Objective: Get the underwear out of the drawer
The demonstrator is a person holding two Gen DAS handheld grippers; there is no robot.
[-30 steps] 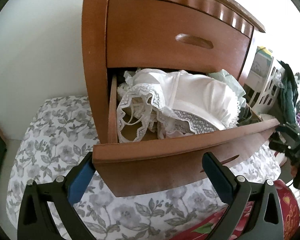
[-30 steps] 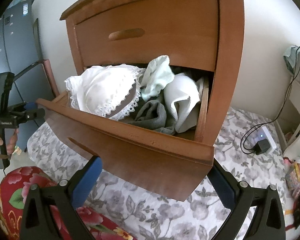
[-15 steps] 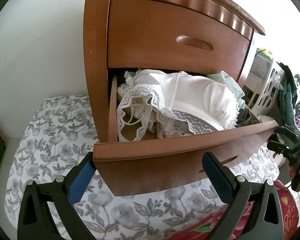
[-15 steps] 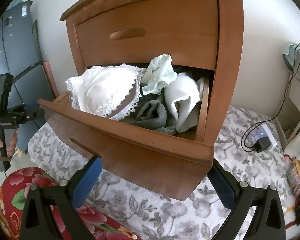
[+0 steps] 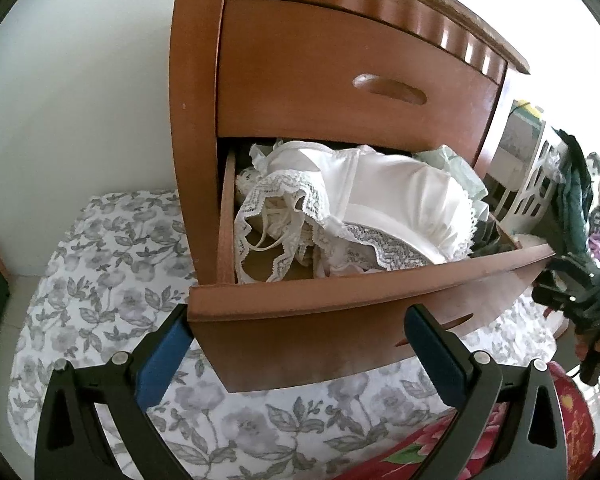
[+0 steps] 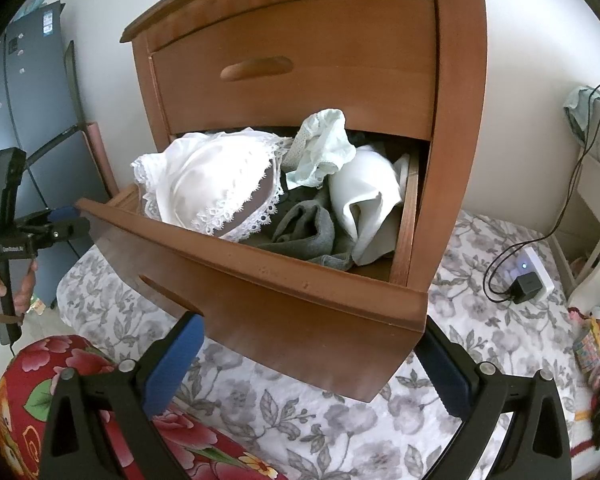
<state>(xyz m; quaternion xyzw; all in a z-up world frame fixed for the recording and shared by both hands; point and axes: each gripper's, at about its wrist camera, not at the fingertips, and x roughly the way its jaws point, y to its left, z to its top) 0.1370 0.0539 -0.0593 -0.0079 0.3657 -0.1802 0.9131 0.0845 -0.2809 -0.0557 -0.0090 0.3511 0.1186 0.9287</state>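
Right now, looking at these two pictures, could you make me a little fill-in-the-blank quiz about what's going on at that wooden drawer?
1. The lower drawer is pulled ____, while the upper drawer is closed.
2. The lacy bra on top of the pile is ____ in colour.
3. Both the left gripper and the right gripper hold ____ between their fingers.
4. The grey garment lies ____ the lower drawer.

Missing words: open; white; nothing; inside

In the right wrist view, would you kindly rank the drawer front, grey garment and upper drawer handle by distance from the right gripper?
From the right gripper:
1. Drawer front, directly ahead.
2. Grey garment, inside the open drawer.
3. Upper drawer handle, high on the closed drawer.
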